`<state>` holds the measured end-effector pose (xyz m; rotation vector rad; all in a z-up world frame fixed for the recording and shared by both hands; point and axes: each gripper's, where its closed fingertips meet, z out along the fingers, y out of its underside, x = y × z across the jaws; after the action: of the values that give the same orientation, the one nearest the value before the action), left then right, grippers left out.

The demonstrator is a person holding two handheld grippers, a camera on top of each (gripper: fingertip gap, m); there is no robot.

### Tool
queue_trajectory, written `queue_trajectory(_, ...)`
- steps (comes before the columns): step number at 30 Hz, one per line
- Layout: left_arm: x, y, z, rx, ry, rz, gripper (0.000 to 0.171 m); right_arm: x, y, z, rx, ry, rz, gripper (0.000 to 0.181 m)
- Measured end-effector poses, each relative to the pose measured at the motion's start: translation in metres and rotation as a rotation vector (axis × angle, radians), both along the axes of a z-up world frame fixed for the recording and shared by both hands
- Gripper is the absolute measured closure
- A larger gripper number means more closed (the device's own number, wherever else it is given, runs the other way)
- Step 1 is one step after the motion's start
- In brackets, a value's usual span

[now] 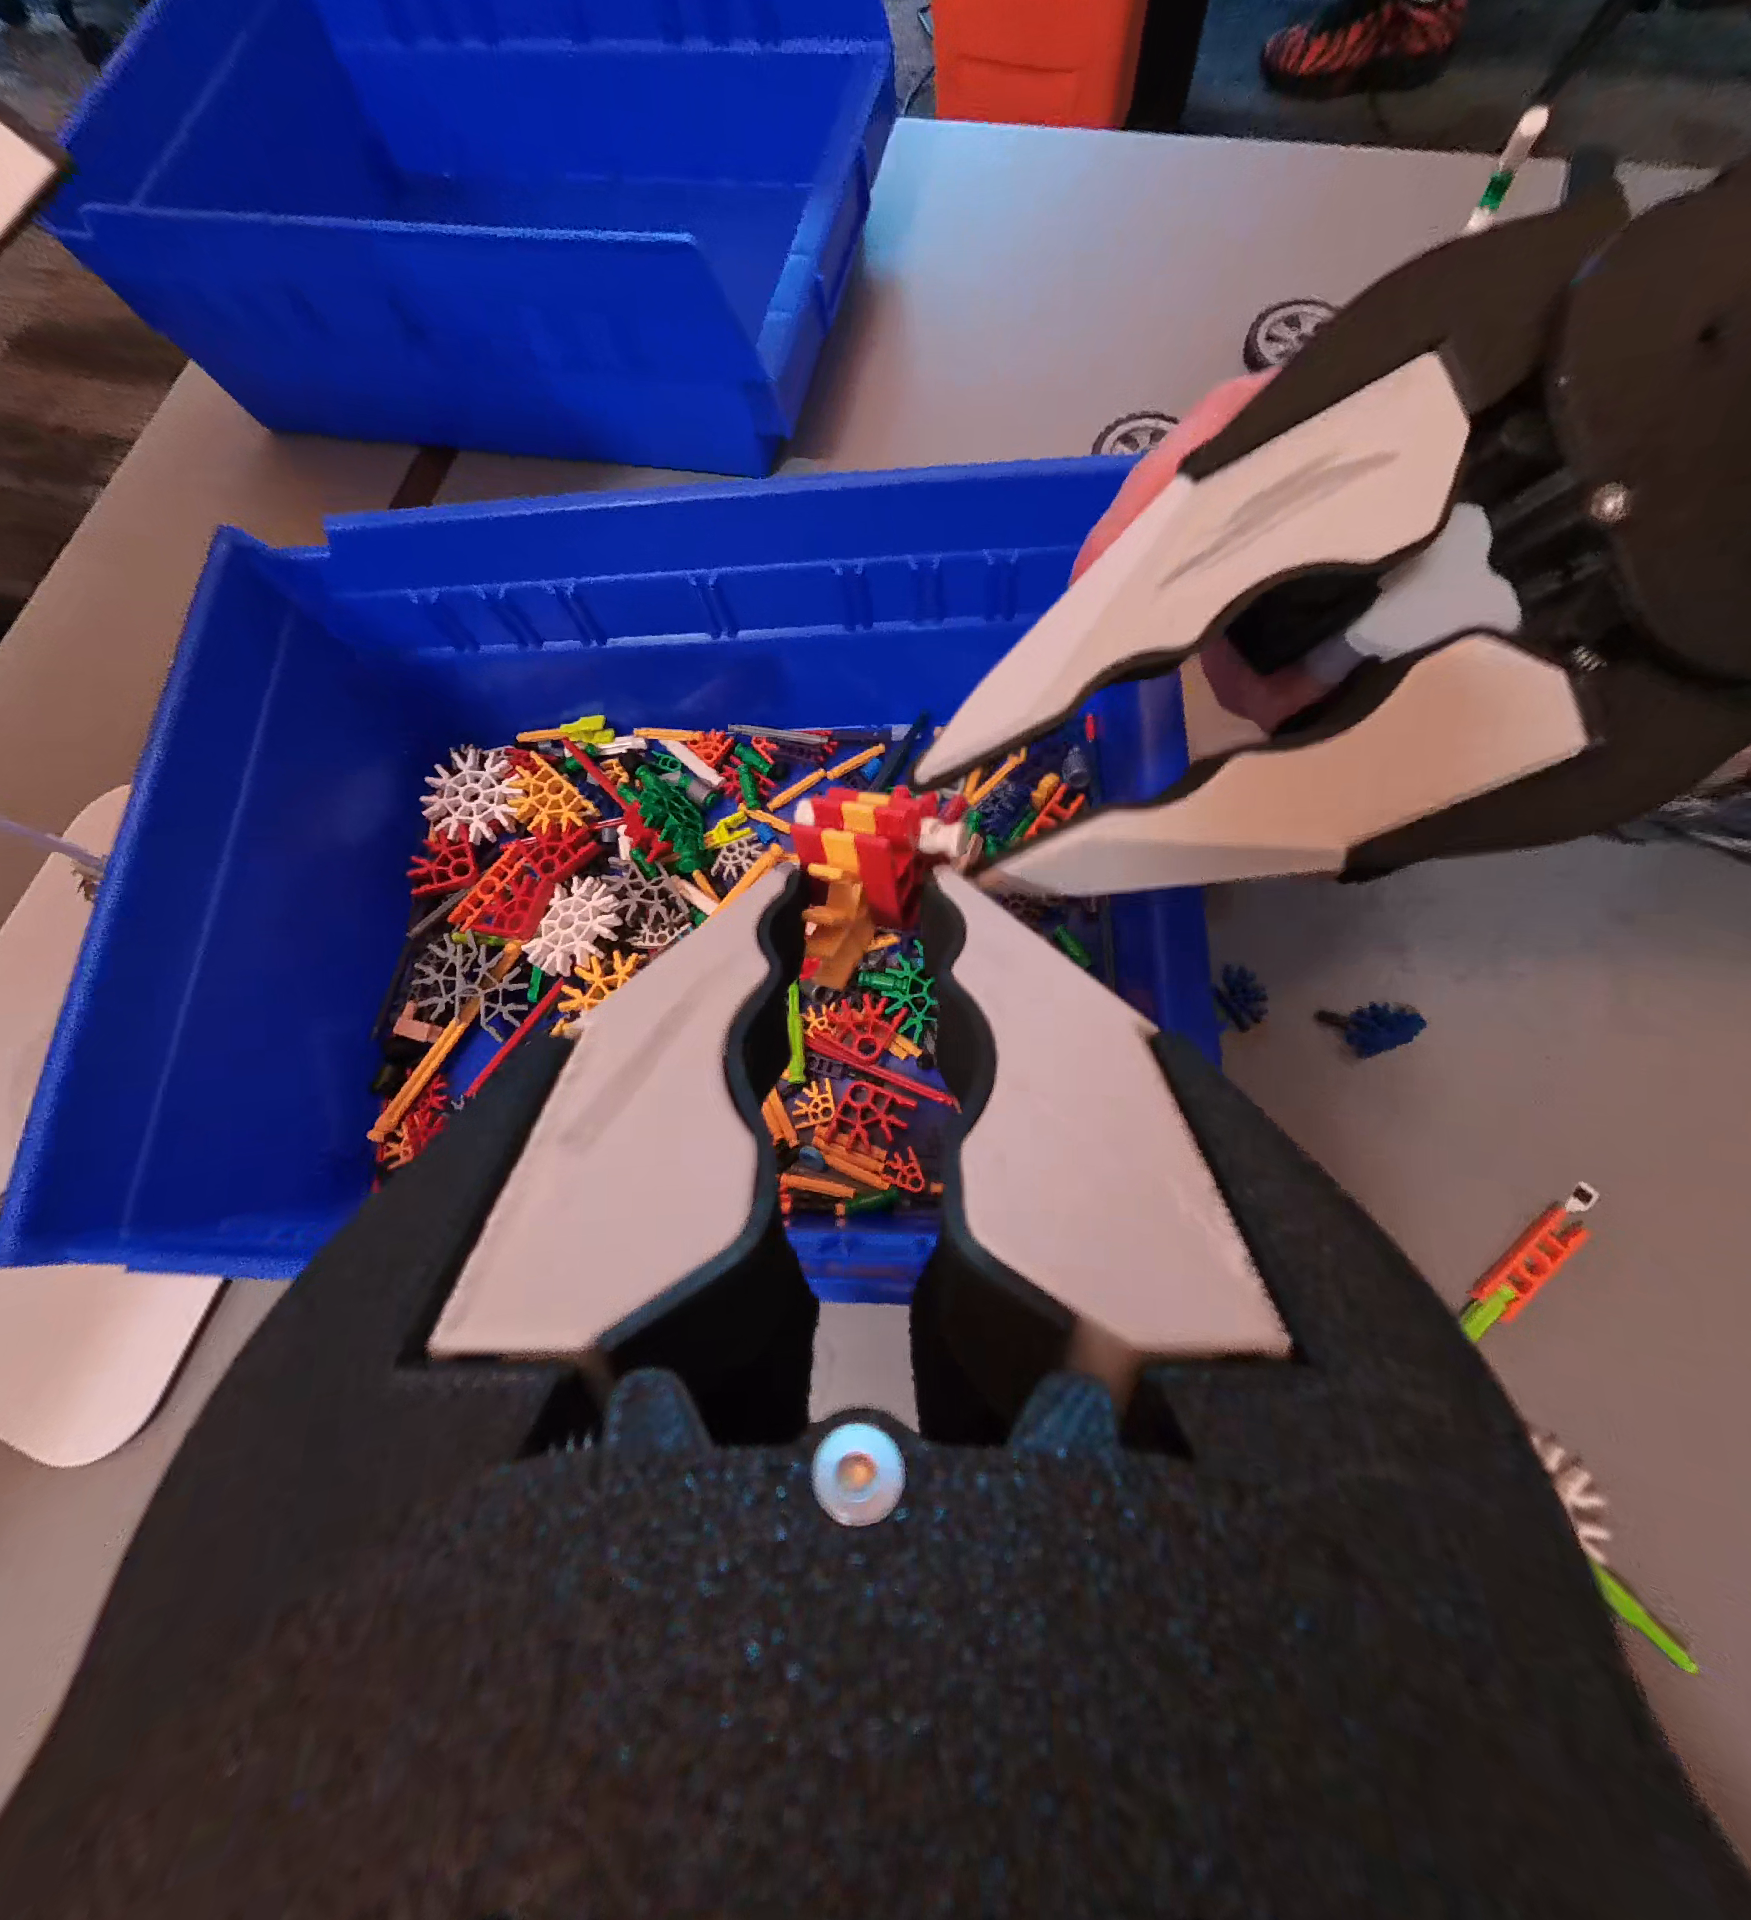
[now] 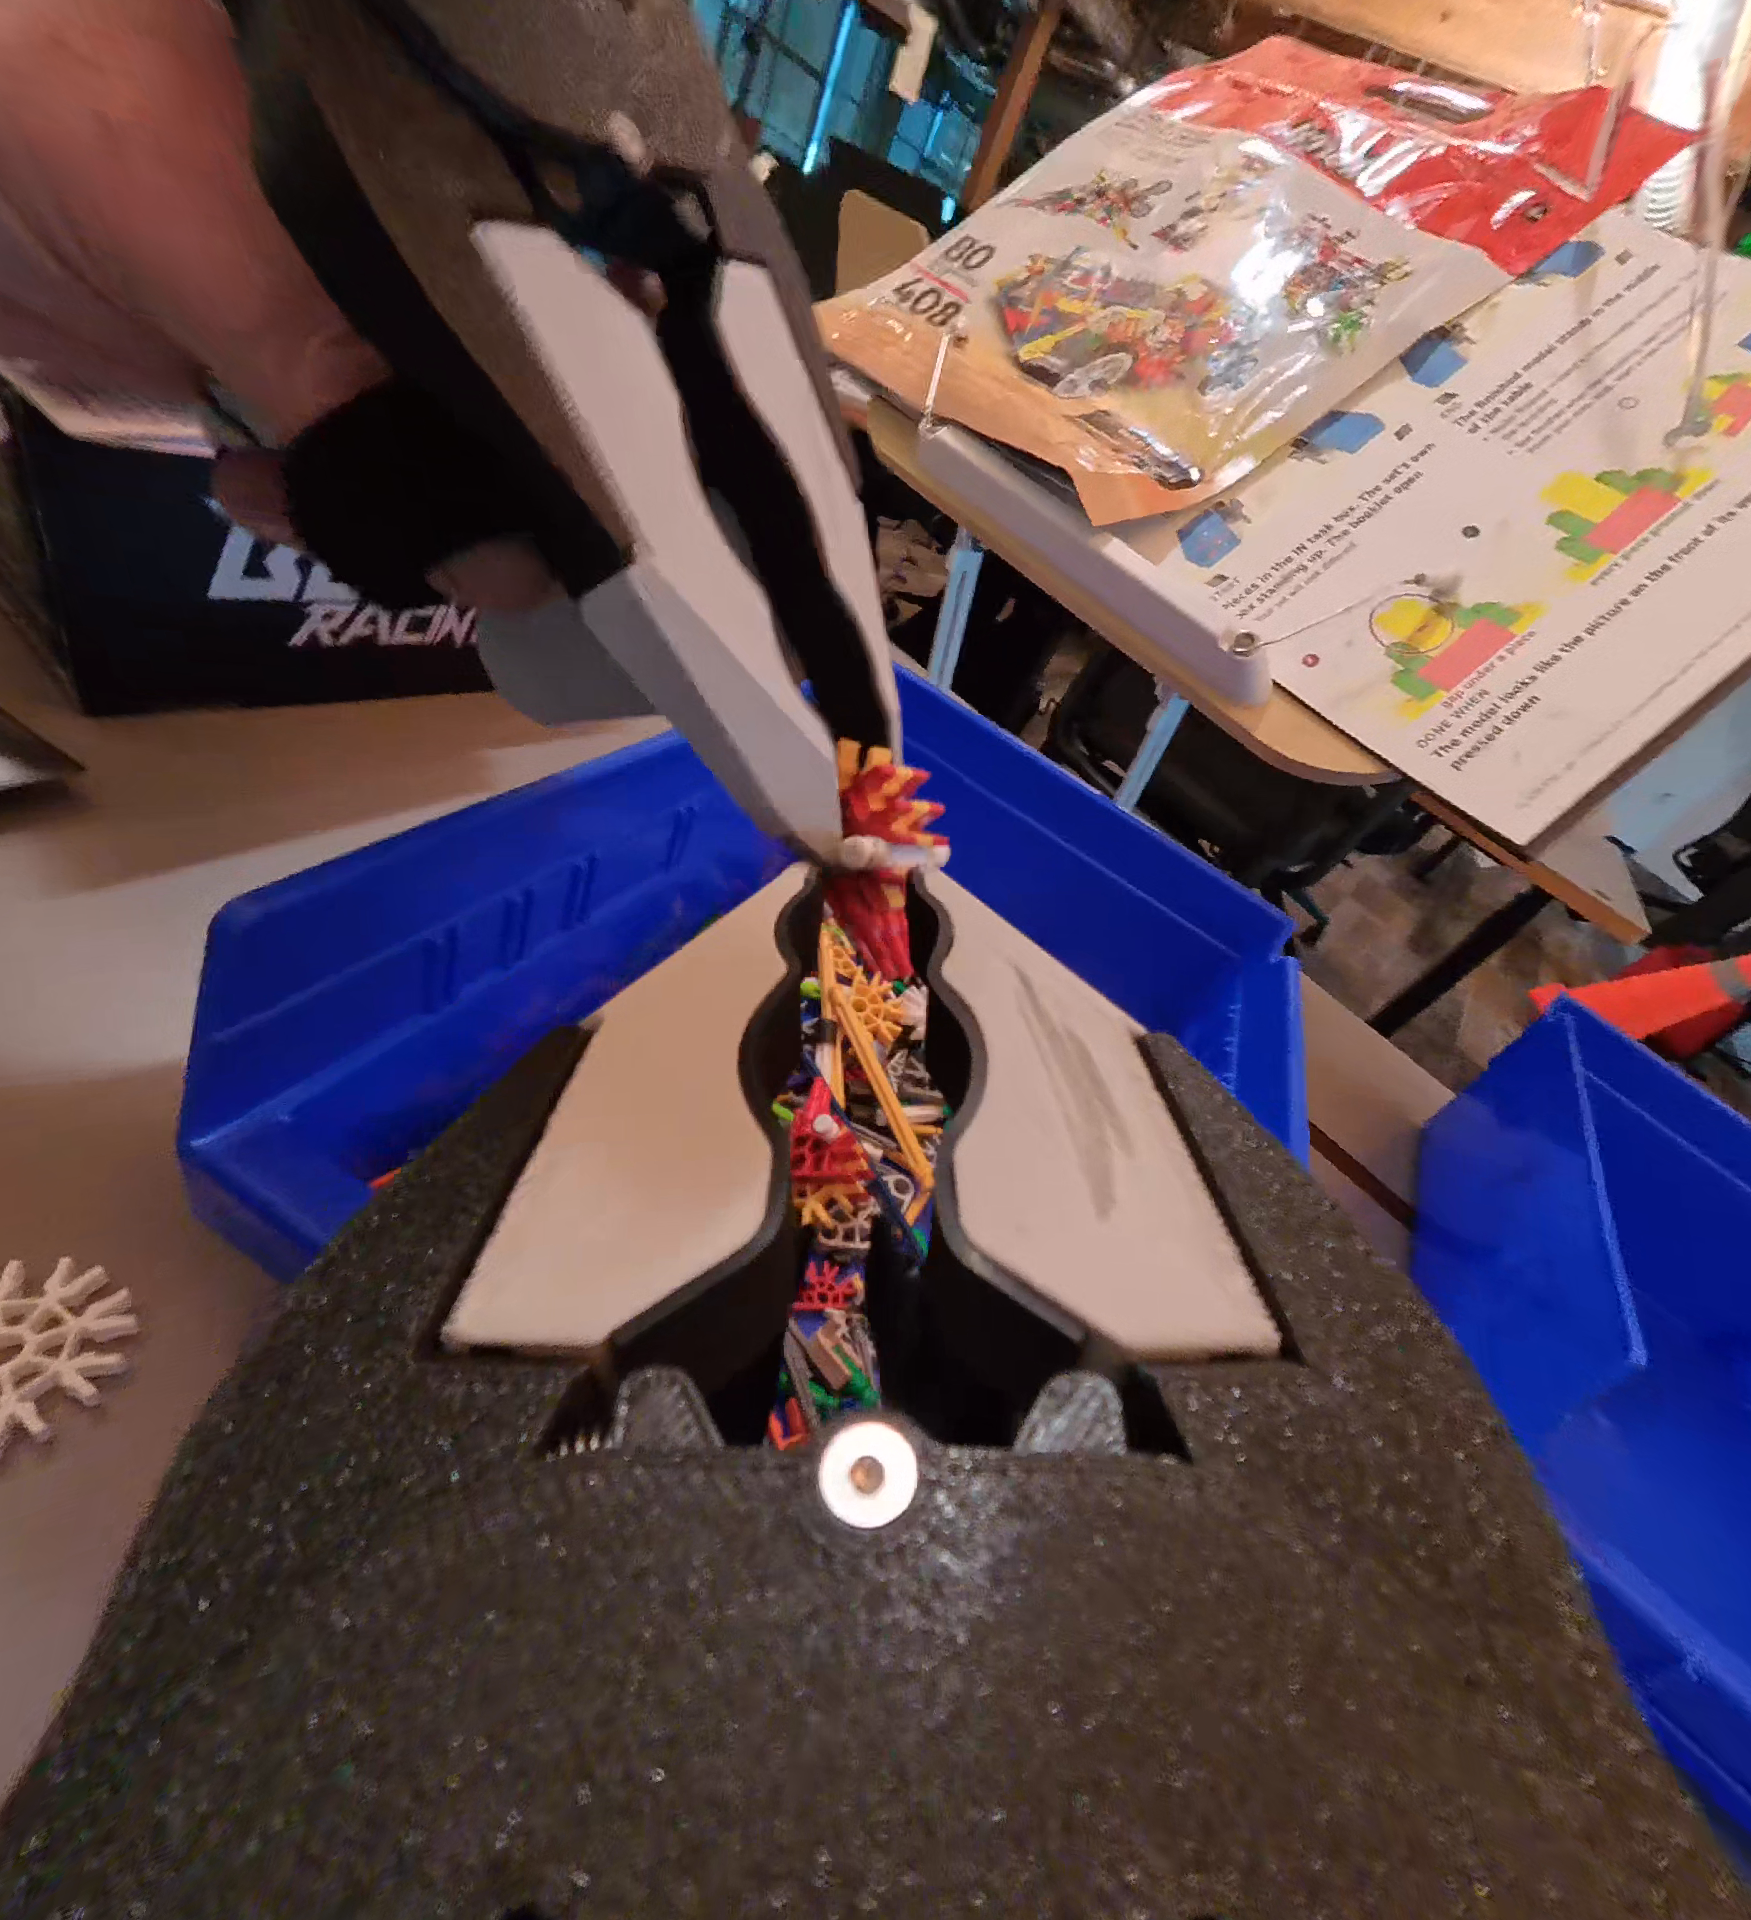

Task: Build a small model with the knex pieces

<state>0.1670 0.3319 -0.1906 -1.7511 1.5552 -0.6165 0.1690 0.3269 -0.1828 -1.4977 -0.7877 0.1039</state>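
My left gripper (image 1: pixel 863 881) is shut on a stack of red and yellow connector pieces (image 1: pixel 855 836) and holds it above a blue bin (image 1: pixel 175 935) filled with several small colourful rods and connectors. My right gripper (image 1: pixel 954 826) comes in from the right, and its tips close on a short white rod (image 1: pixel 944 836) that sticks out of the stack. In the right wrist view, my right gripper (image 2: pixel 863 878) pinches the white rod (image 2: pixel 892 854). The left gripper (image 2: pixel 835 826) reaches down from above with the stack (image 2: pixel 886 795) at its tip, over the same bin (image 2: pixel 538 935).
A second blue bin (image 1: pixel 486 260) stands behind the first and also shows in the right wrist view (image 2: pixel 1629 1351). Loose blue pieces (image 1: pixel 1370 1029), an orange and green piece (image 1: pixel 1531 1262), two wheels (image 1: pixel 1286 332) and a white snowflake connector (image 2: pixel 9 1351) lie on the table. A printed sheet (image 2: pixel 1473 540) and a parts bag (image 2: pixel 1214 291) lie beyond.
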Motion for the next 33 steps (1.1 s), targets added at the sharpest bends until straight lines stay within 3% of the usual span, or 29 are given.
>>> queue_trajectory(10,-0.002,0.001,-0.012,0.082,0.101,0.024,0.152,-0.001,0.002,0.001,0.074,-0.102,-0.065,0.180)
queue_trajectory(20,-0.002,-0.001,-0.004,0.086,0.123,0.016,0.151,0.003,0.000,-0.003,0.031,-0.063,-0.023,0.166)
queue_trajectory(33,0.001,0.000,-0.008,0.093,0.093,0.000,0.151,0.000,-0.001,-0.003,0.083,-0.107,-0.033,0.177)
